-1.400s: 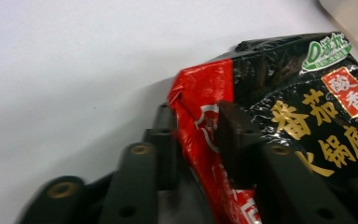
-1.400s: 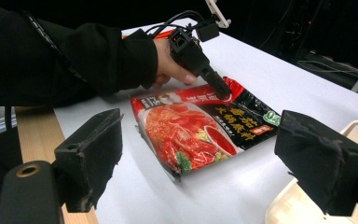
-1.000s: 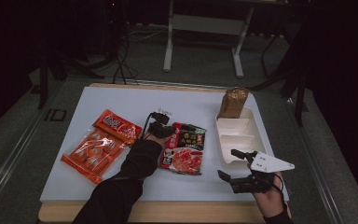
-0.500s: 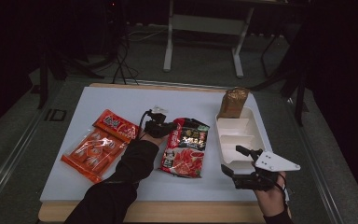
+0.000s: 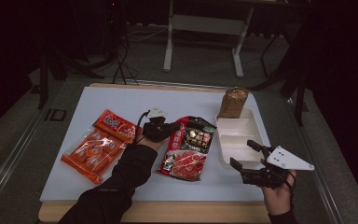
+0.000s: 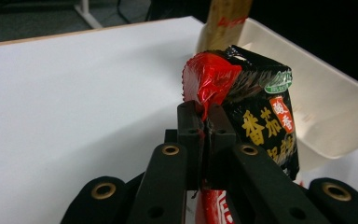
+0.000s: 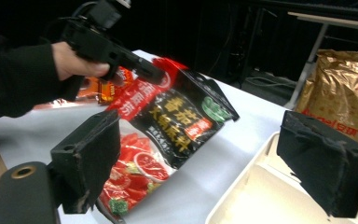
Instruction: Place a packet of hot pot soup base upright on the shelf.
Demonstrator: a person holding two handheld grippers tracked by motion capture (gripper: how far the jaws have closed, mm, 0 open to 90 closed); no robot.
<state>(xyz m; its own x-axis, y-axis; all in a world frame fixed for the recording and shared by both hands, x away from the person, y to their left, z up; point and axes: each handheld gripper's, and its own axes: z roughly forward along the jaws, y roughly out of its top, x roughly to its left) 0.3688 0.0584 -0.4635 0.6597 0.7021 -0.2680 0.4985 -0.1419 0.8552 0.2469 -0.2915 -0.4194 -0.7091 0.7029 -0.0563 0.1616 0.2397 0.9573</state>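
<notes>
A red and black soup-base packet (image 5: 186, 151) lies in the middle of the white table, its upper left corner raised. My left gripper (image 5: 173, 130) is shut on that corner. In the left gripper view the two jaws (image 6: 205, 119) pinch the packet's (image 6: 256, 116) crumpled red edge. My right gripper (image 5: 241, 151) hovers open near the table's front right, beside the white tray (image 5: 223, 154), with nothing between its fingers. The right gripper view looks between its wide-apart jaws (image 7: 200, 154) at the tilted packet (image 7: 168, 126) and the left gripper (image 7: 154, 72) holding it.
A golden-brown bag (image 5: 233, 101) stands at the far end of the white tray (image 7: 256, 186). Two orange-red snack packets (image 5: 95, 144) lie on the left of the table. Table legs and cables stand on the dark floor beyond.
My left gripper has risen and shifted right with the packet's corner, so the packet now tilts up from the table. The right gripper has barely moved.
</notes>
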